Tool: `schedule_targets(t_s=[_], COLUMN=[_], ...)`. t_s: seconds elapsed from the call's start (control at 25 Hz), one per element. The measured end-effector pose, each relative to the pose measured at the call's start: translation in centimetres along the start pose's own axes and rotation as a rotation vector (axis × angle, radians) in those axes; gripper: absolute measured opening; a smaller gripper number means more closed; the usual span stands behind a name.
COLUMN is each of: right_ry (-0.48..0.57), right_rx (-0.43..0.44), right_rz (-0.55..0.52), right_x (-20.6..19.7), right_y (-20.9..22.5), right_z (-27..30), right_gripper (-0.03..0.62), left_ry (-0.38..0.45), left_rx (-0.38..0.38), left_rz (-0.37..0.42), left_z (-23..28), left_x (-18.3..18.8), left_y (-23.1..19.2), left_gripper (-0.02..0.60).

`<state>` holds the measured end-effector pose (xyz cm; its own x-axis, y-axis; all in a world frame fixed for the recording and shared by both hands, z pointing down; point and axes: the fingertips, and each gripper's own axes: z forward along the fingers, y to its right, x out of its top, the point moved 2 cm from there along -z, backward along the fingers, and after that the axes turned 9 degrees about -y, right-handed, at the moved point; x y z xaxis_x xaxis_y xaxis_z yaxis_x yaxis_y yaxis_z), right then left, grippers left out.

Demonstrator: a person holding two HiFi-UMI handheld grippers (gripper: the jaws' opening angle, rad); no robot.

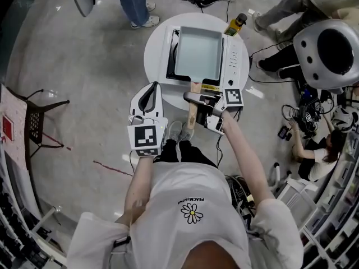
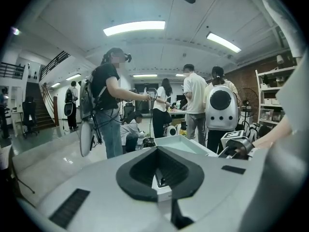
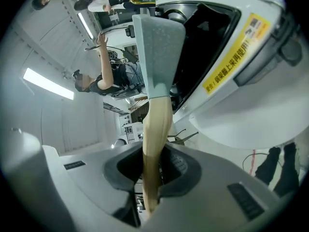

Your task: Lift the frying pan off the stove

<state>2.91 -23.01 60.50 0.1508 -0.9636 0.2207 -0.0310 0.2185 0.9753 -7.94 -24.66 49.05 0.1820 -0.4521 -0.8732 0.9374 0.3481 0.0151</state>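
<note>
**Clamped on the handle**

Squeezing the wooden handle (image 3: 157, 129) with the right gripper (image 1: 194, 98), just past the bench's (image 1: 154, 55) near edge. Frying pan (image 1: 197, 52) flat on the stove (image 1: 238, 58), mid-bench. Left gripper (image 1: 151, 89) pinched together, empty, off the near edge.

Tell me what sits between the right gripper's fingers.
The frying pan's wooden handle, clamped by the fingers; the right gripper view shows it.

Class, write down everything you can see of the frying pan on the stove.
The frying pan is rectangular, pale mint, shallow-walled and empty, with a light wooden handle jutting past the near edge of the stove. It sits flat on that white stove, which stands on a round white table. The right gripper has its tongs closed on the handle.
</note>
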Motion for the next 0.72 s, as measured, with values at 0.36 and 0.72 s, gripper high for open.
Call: schedule_targets(t_s=[0.36,0.72], right_ry=[0.007,0.024], right_rx=[-0.020,-0.037], right_rz=[0.012,-0.015], right_x=[0.0,0.3], right_y=[-1.1,-4.0], right_z=[0.0,0.4], right_gripper=[0.071,0.074], left_ry=[0.029,0.075], left_rx=[-0.010,-0.018], left_rz=[0.012,0.019], left_z=[-0.1,-0.9], left_x=[1.0,2.7], left_y=[-0.5,-0.5], left_gripper=[-0.002,-0.002])
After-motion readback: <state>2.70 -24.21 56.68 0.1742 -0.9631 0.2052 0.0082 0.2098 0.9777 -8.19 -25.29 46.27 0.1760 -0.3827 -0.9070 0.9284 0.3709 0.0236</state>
